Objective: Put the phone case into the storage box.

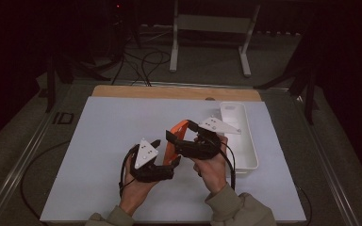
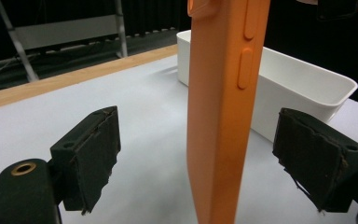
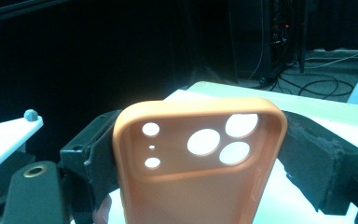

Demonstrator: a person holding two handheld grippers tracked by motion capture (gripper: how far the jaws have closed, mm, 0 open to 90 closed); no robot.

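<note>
We hold the orange phone case [image 3: 198, 163] above the table [image 1: 99, 155], clamped across its width by our right gripper [image 3: 200, 154]. Its long axis stands upright there, camera holes at the top. Our left gripper [image 2: 209, 158] is released, pads wide apart around the case's edge, near the white tray [image 1: 245, 141].

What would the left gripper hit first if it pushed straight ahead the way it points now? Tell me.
The orange phone case. It stands edge-on between the left gripper's open jaws, clear of both pads, while the right gripper clamps it. The white bin lies beyond, though depth is hard to judge.
</note>
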